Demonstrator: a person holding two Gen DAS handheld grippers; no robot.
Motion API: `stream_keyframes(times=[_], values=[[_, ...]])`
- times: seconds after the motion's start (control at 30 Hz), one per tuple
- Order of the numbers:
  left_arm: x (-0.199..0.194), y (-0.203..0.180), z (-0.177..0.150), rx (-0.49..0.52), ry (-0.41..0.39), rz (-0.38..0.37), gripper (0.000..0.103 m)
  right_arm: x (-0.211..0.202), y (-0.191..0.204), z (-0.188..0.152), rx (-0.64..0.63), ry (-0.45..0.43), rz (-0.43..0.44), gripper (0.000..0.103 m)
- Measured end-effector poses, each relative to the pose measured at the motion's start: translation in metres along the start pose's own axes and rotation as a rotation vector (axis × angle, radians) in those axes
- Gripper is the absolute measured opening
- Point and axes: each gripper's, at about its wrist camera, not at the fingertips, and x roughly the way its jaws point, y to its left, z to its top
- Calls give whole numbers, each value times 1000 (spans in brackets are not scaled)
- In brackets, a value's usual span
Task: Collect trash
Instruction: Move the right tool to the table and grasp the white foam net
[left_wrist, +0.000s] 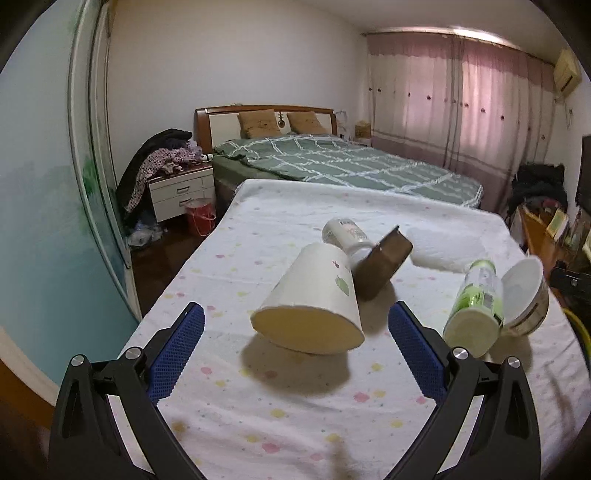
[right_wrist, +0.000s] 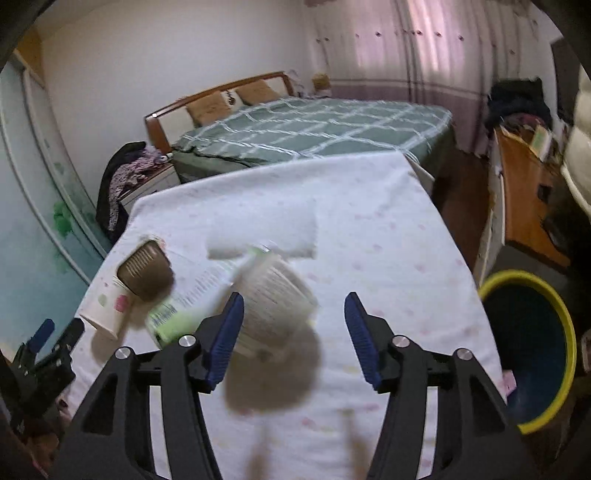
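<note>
Lying on the tabletop (left_wrist: 280, 413), which wears a white cloth dotted with pastel spots, is a loose cluster of trash; in the left wrist view the left gripper (left_wrist: 295, 328) stands wide apart with nothing pressed between its blue pads, and a white paper cup (left_wrist: 314, 299) on its side lies just ahead between the fingers, its base toward the camera; behind it lies a small white bottle (left_wrist: 345, 234), touching or nearly touching a brown carton (left_wrist: 384, 264) that is tipped at an angle; further back rests a folded white towel (left_wrist: 447, 249); to the right a green-labelled bottle (left_wrist: 478, 306) lies beside a white bowl (left_wrist: 526, 295) tipped on its edge. In the right wrist view, which is blurred, the left gripper shows at the far left edge; the right gripper (right_wrist: 294, 338) is released, its jaws apart and gripping nothing, with the bowl just ahead of its left finger; whether that finger touches the bowl I cannot tell; at the right, beside the tabletop on the floor, stands a dark bin with a yellow rim (right_wrist: 569, 354).
</note>
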Motion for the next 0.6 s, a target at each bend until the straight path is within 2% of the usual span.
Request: stream_keyframes(times=[0.13, 0.27, 0.43, 0.6], values=[[-4, -8, -1, -7, -4, -13, 98, 14, 3, 24, -29, -6, -27, 54], [-2, -13, 0, -4, -10, -5, 98, 39, -4, 62, -39, 30, -43, 54], [0, -15, 3, -13, 1, 2, 98, 87, -12, 92, -53, 127, -80, 54], [3, -19, 4, -3, 18, 0, 98, 138, -24, 90, -33, 253, -76, 54]])
